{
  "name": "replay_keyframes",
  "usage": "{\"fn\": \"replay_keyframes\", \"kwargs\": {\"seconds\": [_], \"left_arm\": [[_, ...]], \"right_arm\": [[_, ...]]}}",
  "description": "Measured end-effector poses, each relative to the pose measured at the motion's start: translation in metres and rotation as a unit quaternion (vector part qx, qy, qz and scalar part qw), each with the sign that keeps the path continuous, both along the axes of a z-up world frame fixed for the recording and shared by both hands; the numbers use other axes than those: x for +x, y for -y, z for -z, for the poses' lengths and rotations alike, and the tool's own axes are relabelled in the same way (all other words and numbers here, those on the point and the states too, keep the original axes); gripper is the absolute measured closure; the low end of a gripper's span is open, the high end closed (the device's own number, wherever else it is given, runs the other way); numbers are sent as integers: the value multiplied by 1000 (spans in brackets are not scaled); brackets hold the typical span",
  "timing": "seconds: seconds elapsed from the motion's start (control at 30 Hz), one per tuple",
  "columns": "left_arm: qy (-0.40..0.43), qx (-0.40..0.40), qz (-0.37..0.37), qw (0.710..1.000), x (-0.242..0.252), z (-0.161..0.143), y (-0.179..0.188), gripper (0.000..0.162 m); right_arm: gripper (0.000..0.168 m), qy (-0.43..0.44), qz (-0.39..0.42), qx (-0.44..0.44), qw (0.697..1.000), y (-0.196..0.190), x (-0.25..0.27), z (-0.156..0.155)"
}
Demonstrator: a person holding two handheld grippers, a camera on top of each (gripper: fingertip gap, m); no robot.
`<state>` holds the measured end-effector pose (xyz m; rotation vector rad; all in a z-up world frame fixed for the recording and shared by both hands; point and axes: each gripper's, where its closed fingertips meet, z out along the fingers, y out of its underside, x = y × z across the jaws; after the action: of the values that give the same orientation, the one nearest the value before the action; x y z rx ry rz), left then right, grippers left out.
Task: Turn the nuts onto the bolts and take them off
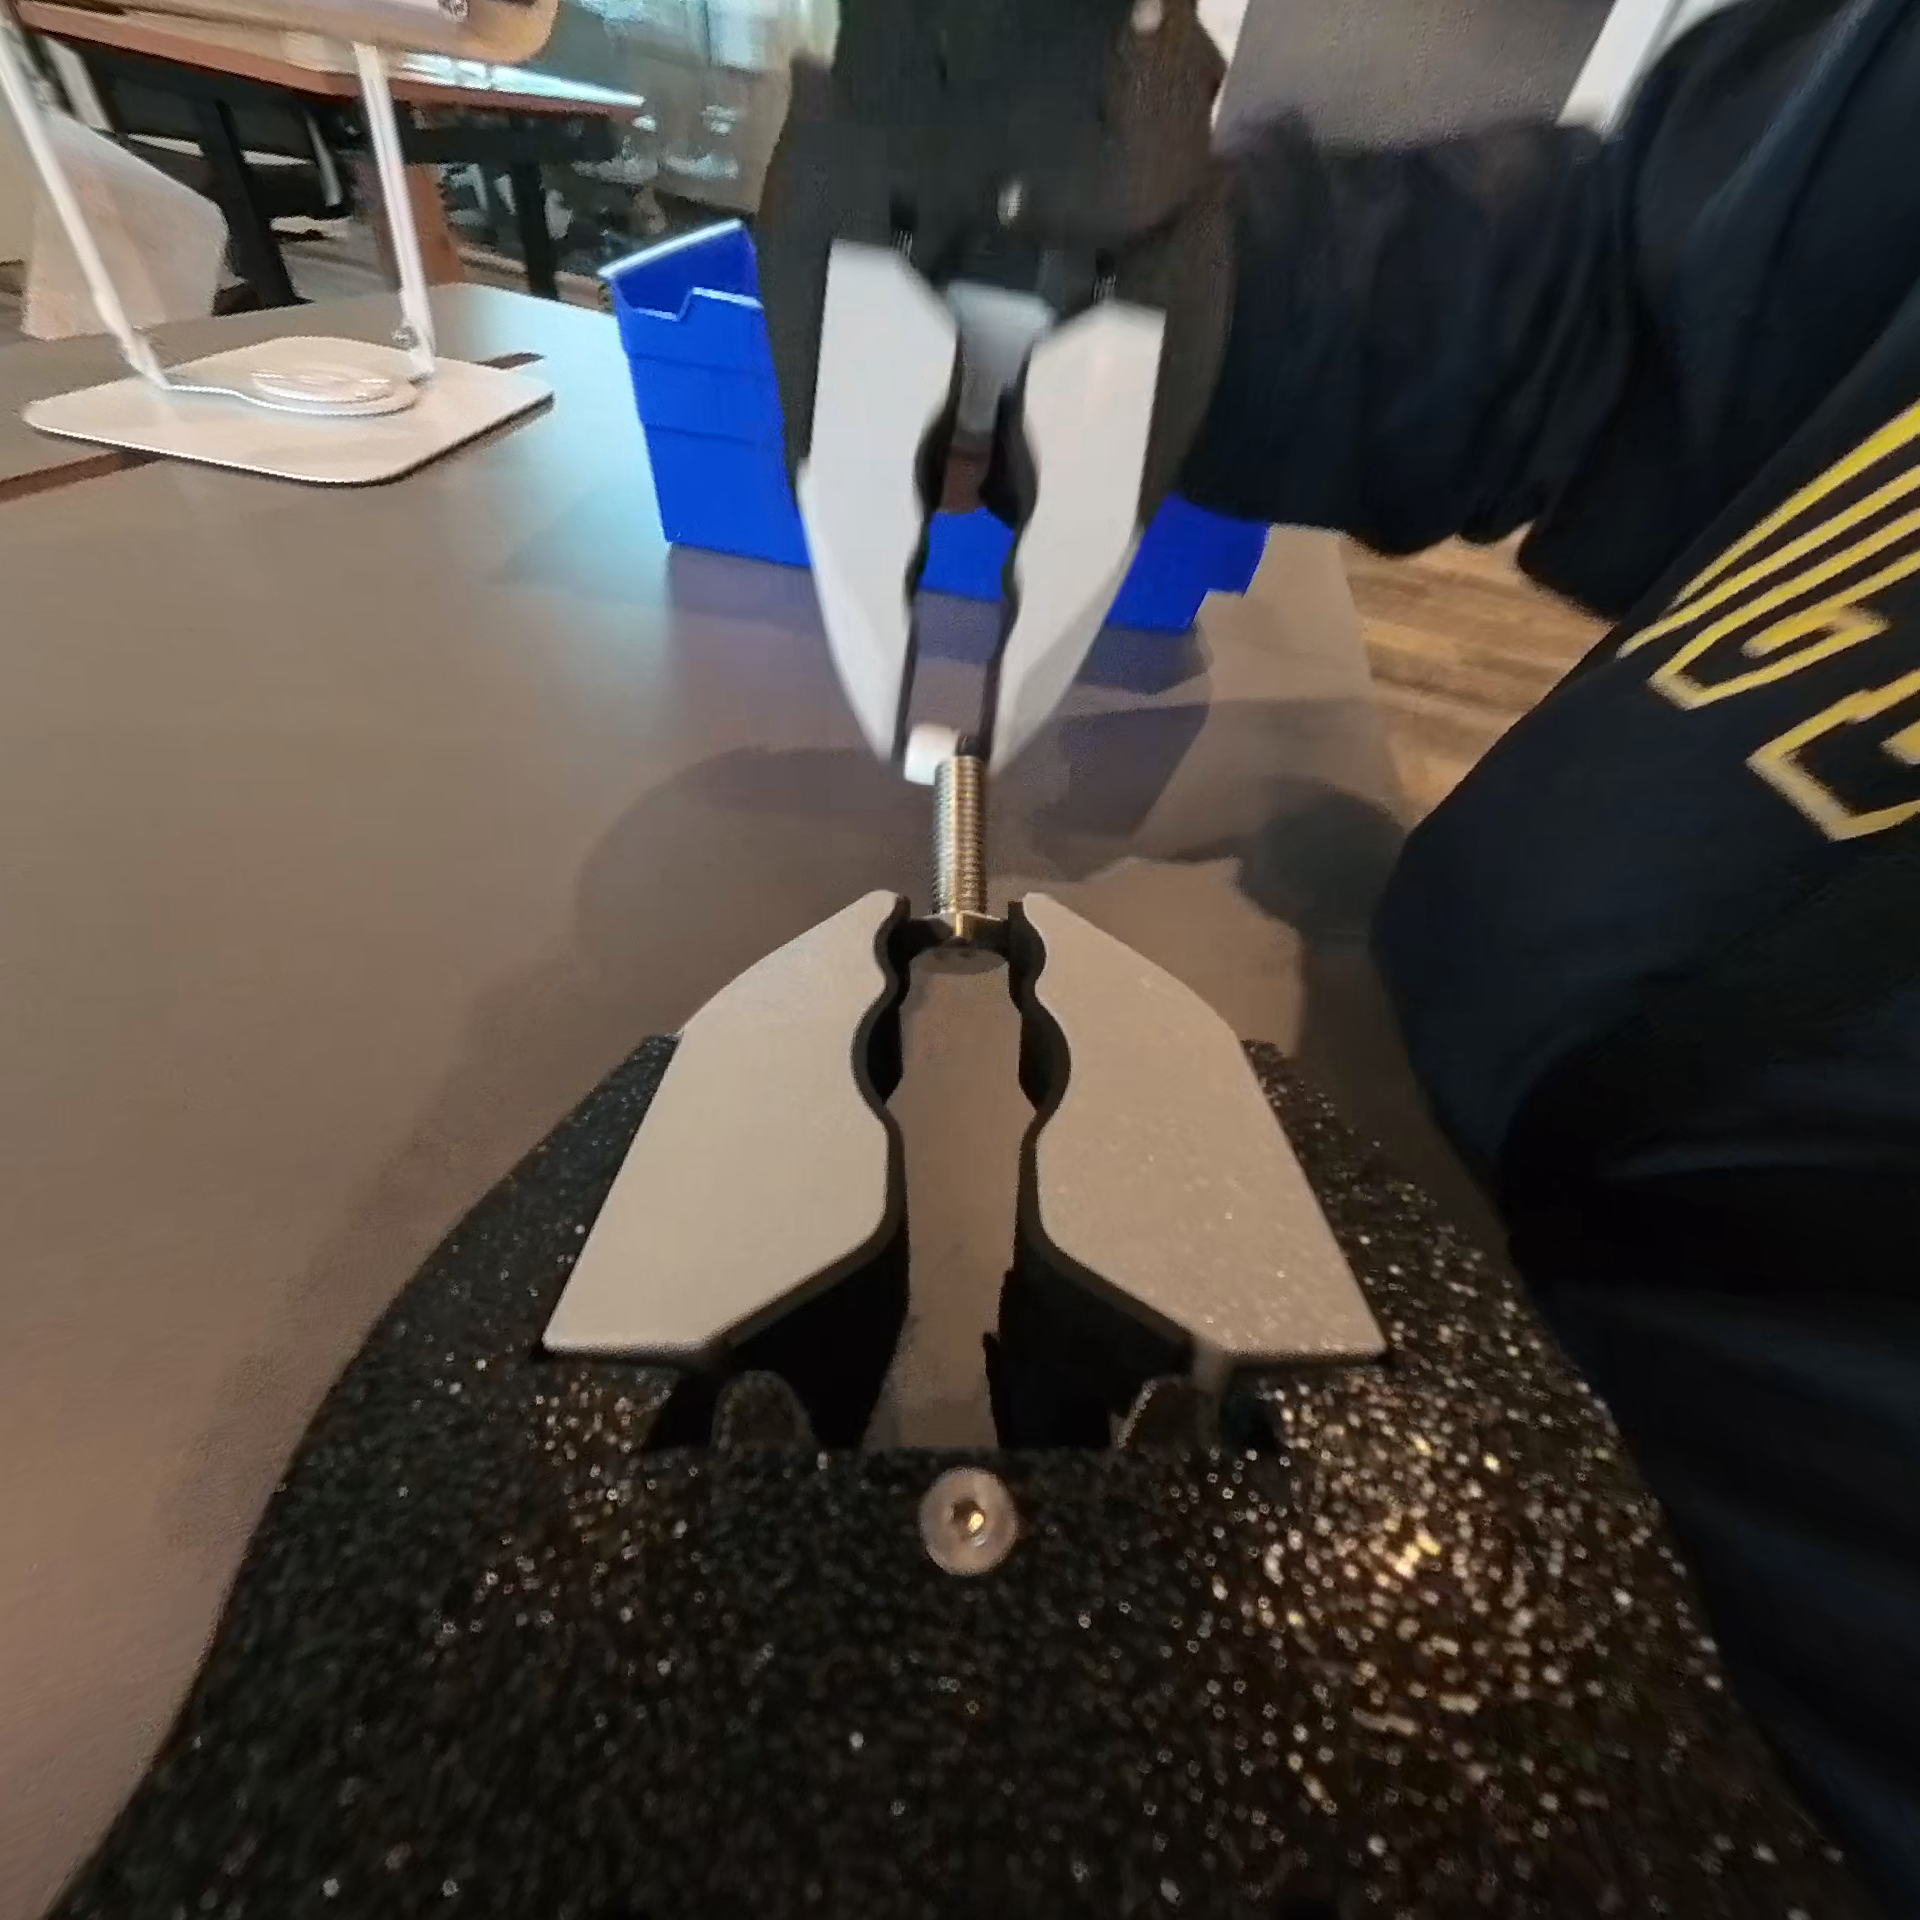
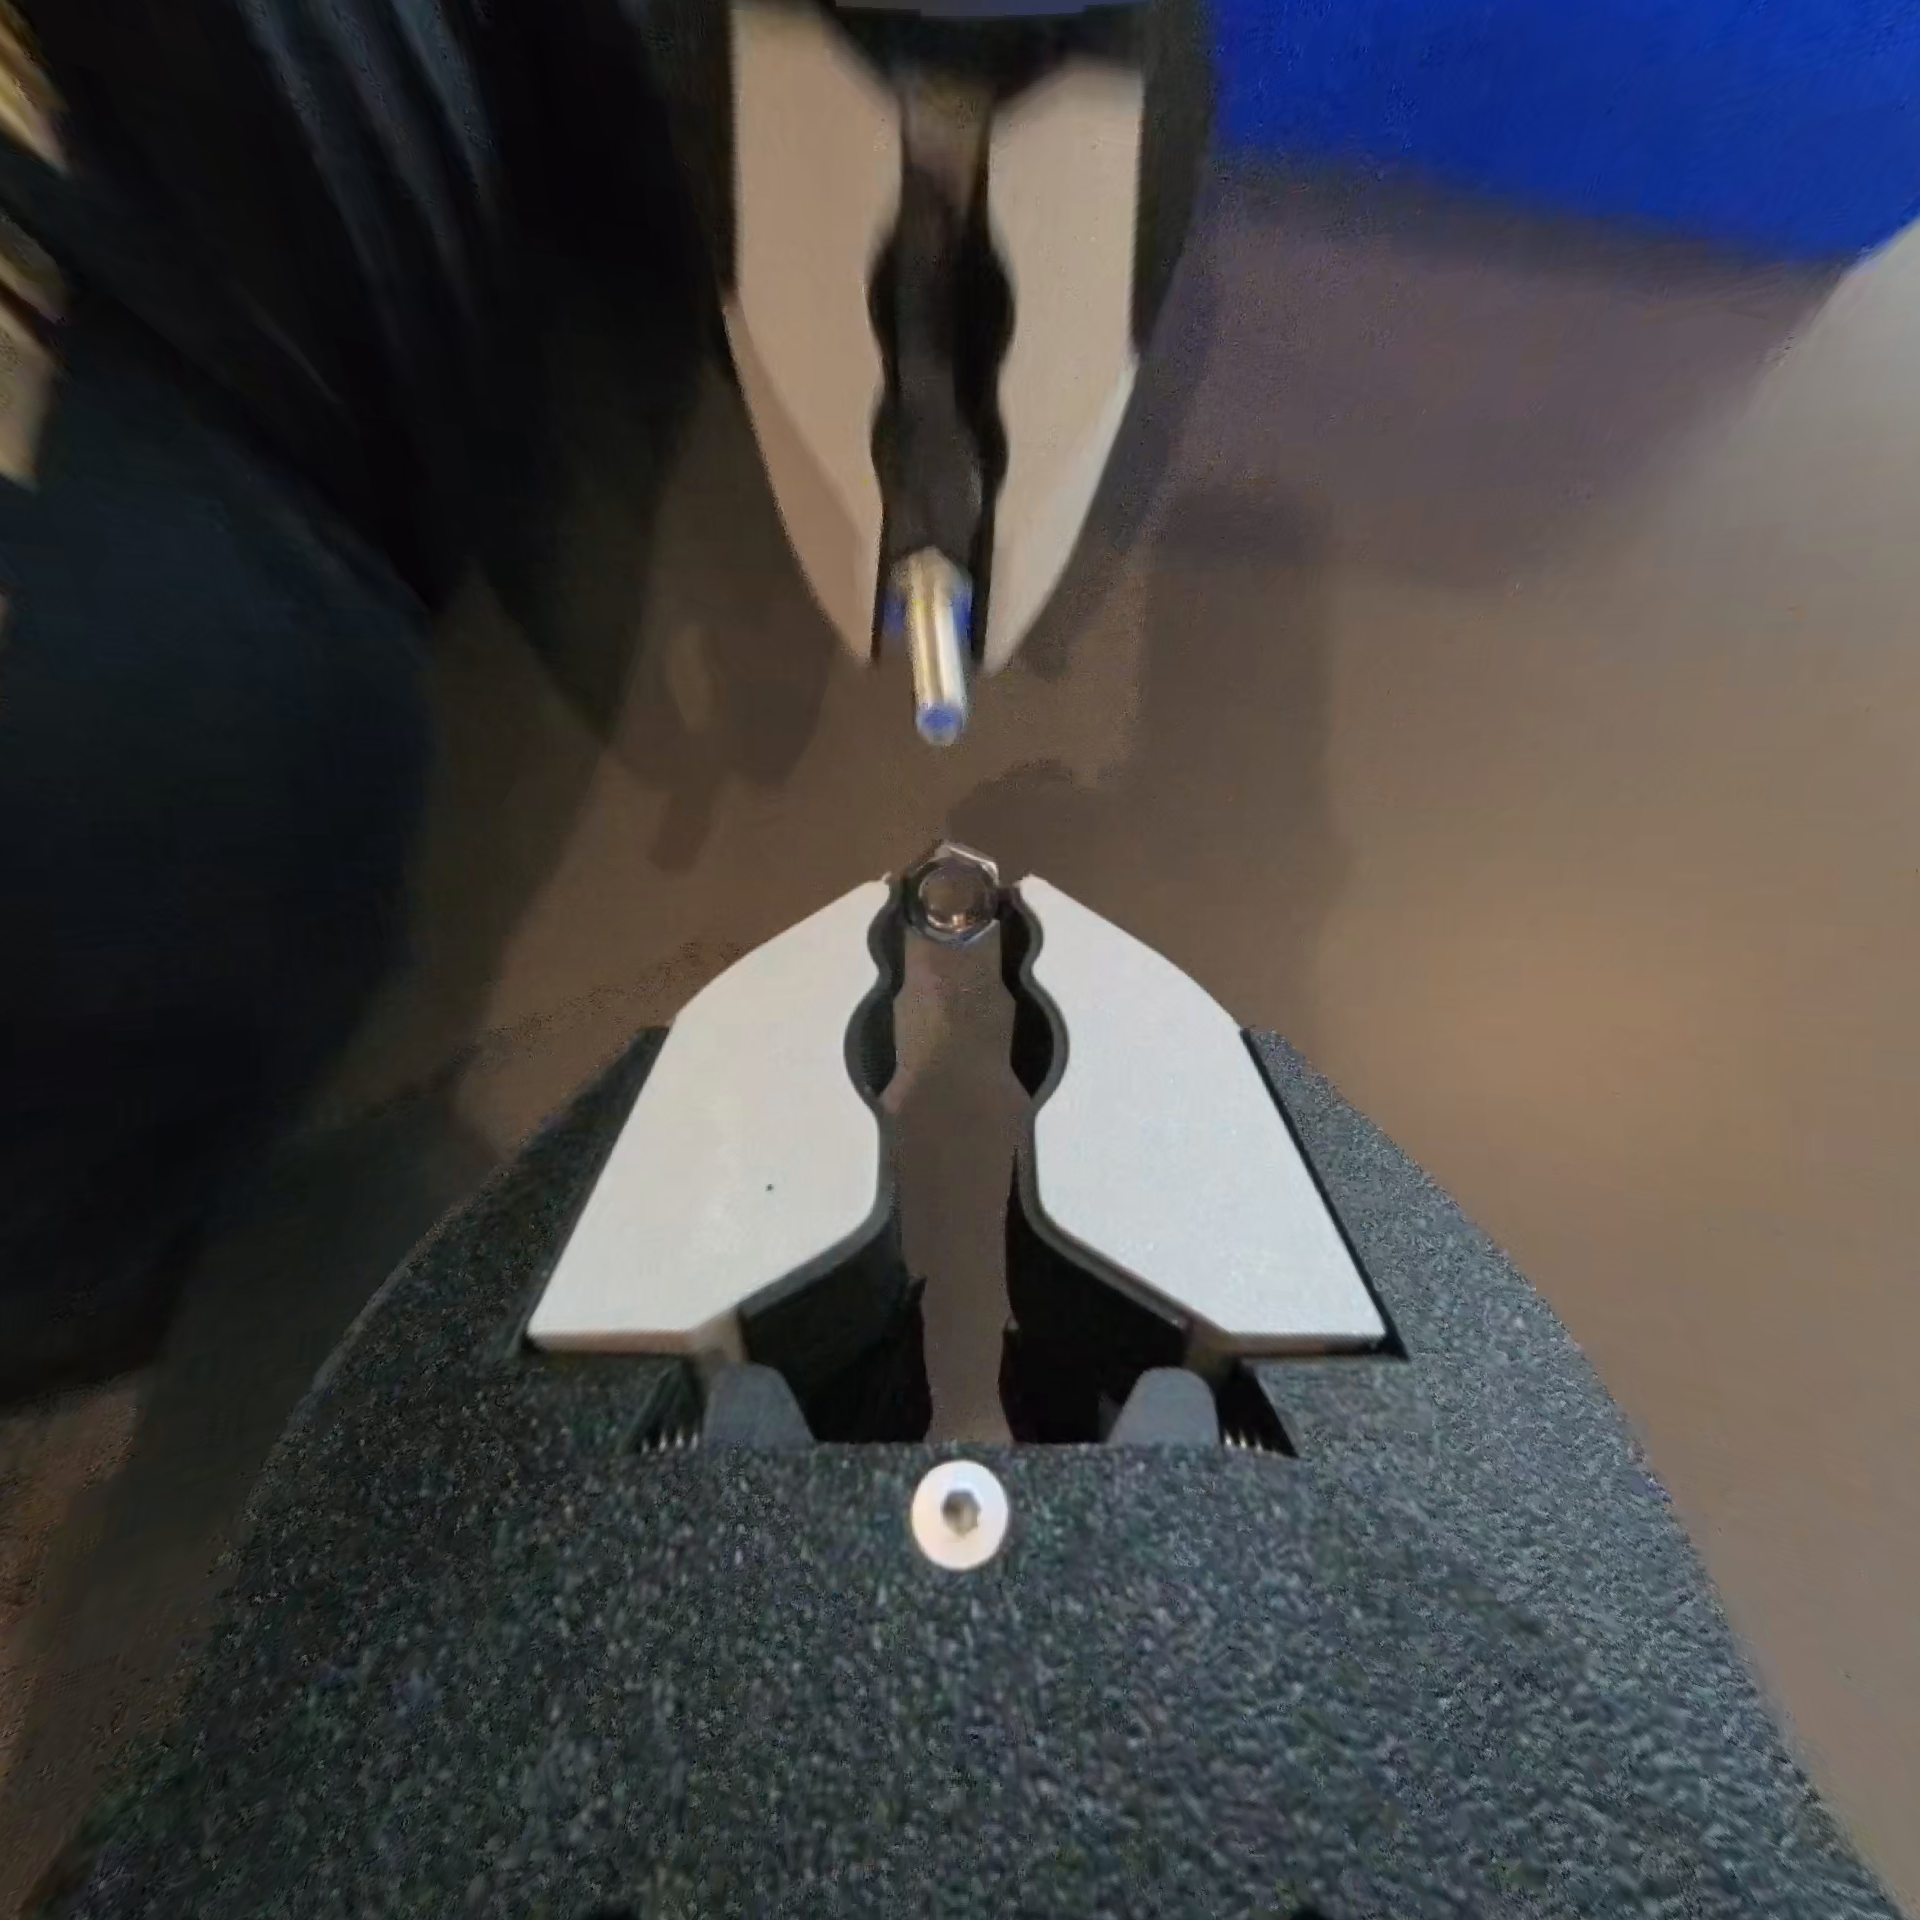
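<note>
My left gripper (image 1: 961, 916) is shut on the head of a steel bolt (image 1: 958, 831), whose threaded shaft points straight forward. My right gripper (image 1: 940, 753) faces it from the far side, blurred, with a pale nut (image 1: 928, 753) at its tips by the bolt's end. In the right wrist view my right gripper (image 2: 948, 896) is shut on a hex nut (image 2: 948, 904), its hole facing forward. The left gripper (image 2: 930, 634) opposite holds the bolt (image 2: 935, 665) pointing at the nut. A small gap shows between the bolt's tip and the nut.
Both grippers hover over a brown table (image 1: 312, 831). A blue bin (image 1: 707, 416) stands behind the right gripper. A white stand with a flat base (image 1: 291, 416) sits at the far left. A person's dark sleeve and sweatshirt (image 1: 1662, 935) fill the right side.
</note>
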<state>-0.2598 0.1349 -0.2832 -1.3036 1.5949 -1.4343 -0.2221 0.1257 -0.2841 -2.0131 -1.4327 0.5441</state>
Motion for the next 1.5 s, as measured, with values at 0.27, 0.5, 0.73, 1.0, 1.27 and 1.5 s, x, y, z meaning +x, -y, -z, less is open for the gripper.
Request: {"fn": "replay_keyframes", "kwargs": {"seconds": [0.27, 0.5, 0.73, 1.0, 1.27, 1.5], "left_arm": [[49, -83, 47, 994, -7, -19, 6, 145], [73, -104, 80, 989, -12, -28, 15, 145], [84, -113, 92, 986, -14, -33, 18, 145], [78, -51, 21, 995, -10, -27, 3, 145], [17, -5, 14, 1000, -4, -7, 7, 145], [-17, 38, 8, 999, -3, 6, 8, 145]], "right_arm": [[150, -144, -37, 80, 986, 3, -27, -36], [150, -191, -60, 86, 976, 6, -39, -44], [150, -208, -81, 94, 970, 10, -43, -48], [151, -186, 4, 54, 981, -2, -37, -34], [151, -30, -27, 116, 992, 0, -25, -15], [151, 133, -81, 187, 970, 0, -20, -3]]}}
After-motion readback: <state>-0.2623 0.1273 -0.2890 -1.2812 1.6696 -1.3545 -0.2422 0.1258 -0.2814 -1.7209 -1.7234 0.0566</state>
